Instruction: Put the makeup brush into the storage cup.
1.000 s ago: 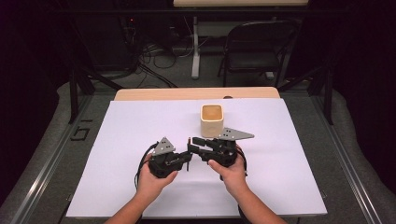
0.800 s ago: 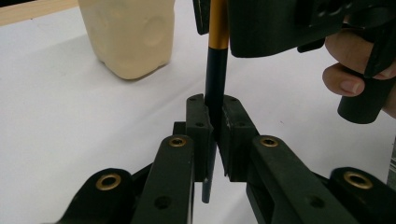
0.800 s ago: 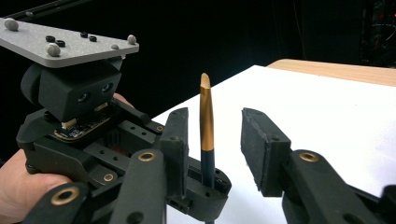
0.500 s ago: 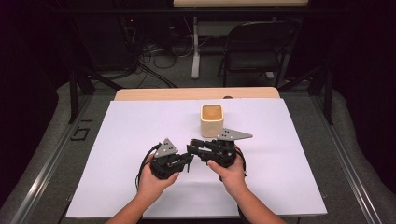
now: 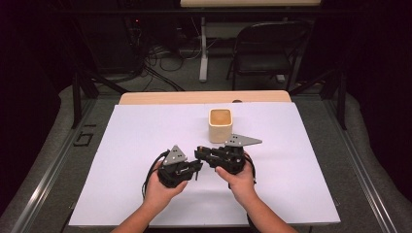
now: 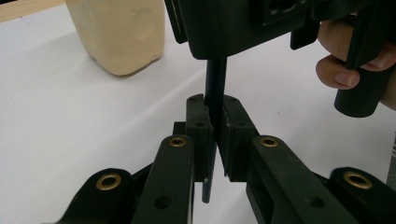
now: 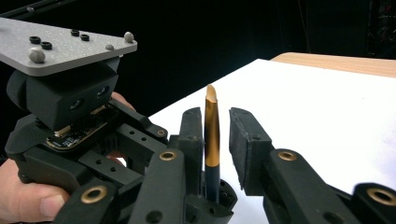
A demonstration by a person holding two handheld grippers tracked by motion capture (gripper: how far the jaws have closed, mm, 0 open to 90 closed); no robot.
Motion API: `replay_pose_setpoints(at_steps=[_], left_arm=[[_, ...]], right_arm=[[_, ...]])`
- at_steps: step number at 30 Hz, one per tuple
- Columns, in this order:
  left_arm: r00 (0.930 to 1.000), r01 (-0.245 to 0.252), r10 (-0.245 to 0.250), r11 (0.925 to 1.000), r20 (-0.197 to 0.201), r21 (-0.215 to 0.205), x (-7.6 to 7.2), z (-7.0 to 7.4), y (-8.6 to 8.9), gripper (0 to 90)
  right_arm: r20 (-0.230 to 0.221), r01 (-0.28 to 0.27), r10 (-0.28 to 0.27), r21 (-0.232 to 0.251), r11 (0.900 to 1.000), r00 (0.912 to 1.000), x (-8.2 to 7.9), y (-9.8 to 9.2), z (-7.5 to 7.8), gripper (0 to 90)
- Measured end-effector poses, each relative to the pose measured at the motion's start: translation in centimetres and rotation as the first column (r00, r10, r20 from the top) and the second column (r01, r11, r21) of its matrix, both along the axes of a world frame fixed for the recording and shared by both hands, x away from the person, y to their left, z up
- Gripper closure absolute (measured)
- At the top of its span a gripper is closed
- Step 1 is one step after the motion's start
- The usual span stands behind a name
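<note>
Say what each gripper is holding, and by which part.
The left gripper is shut on a slim brush, clamped on its dark handle. The right gripper is open around its gold ferrule, gripping nothing.

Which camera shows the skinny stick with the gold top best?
The right gripper view: the stick stands upright between the open right gripper, its gold top and slanted tip clear. The left gripper view shows just its dark shaft, pinched by the left gripper. The high view can't make it out.
</note>
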State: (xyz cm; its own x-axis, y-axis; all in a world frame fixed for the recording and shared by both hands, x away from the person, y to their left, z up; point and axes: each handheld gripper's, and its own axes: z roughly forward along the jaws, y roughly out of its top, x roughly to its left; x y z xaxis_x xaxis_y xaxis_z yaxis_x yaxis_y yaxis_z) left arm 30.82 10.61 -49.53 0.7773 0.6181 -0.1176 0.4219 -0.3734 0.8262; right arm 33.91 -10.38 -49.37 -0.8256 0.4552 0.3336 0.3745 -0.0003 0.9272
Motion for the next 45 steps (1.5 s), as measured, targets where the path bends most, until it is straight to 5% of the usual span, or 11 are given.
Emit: replay_pose_setpoints(at_steps=[32, 38, 45], left_arm=[[1.0, -0.002, 0.002, 0.9999, -0.005, -0.01, -0.1, 0.0, -0.1, 82.8], [0.9995, -0.022, 0.023, 0.9986, 0.023, -0.048, 0.1, -0.1, 0.1, 62.8], [0.9987, -0.029, 0.032, 0.9974, 0.039, -0.066, 0.2, -0.2, 0.4, 50.0]], right_arm=[[0.017, 0.0, 0.0, -0.022, 1.0, 0.9999, -0.2, 0.1, 0.1, 84.0], [0.034, 0.017, -0.016, -0.029, 0.999, 0.9993, -0.2, -0.2, 0.4, 84.0], [0.047, 0.054, -0.053, -0.035, 0.998, 0.9975, 0.1, -1.1, 0.5, 84.1]])
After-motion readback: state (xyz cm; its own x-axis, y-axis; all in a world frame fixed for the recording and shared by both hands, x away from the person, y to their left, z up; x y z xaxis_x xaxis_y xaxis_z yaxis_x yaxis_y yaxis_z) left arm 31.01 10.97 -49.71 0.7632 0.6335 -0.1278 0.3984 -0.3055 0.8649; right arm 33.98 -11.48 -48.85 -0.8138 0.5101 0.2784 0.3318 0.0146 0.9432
